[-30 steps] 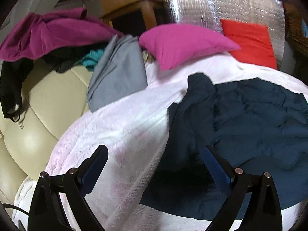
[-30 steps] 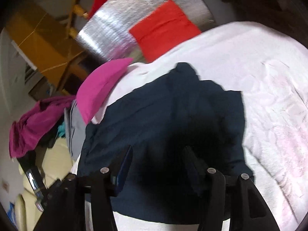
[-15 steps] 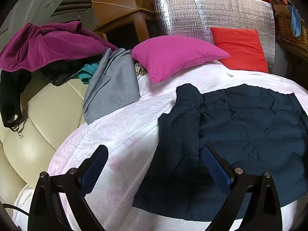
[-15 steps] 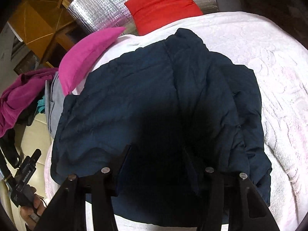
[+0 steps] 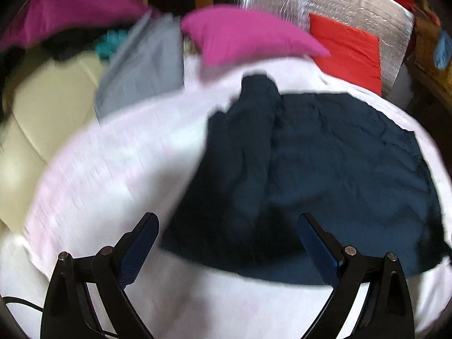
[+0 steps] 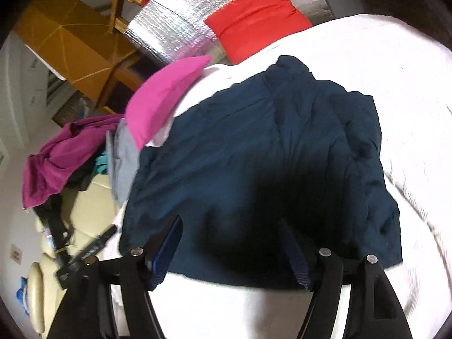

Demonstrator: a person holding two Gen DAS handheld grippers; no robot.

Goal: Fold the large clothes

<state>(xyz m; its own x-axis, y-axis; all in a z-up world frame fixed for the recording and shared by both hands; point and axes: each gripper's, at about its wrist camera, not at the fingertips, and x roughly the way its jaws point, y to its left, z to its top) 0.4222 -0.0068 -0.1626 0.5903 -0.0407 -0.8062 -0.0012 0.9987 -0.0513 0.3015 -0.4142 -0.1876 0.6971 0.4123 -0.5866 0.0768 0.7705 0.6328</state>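
The white bedspread (image 6: 381, 90) is stretching across the bed, and the navy jacket (image 6: 254, 152) is lying flat on it, collar toward the pink pillow (image 6: 161, 99). The right hand-held gripper (image 6: 230, 250) is hovering over the jacket's near hem, jaws opening, nothing pinched. The left hand-held gripper (image 5: 227, 243) is hanging wide apart above the jacket's near left corner.

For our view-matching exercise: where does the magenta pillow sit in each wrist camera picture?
Left wrist view: magenta pillow at top centre, beyond the navy jacket, left of the red cushion.
Right wrist view: magenta pillow at upper left, at the navy jacket's far left corner.
Shared landmark: the red cushion against the silver foil panel.
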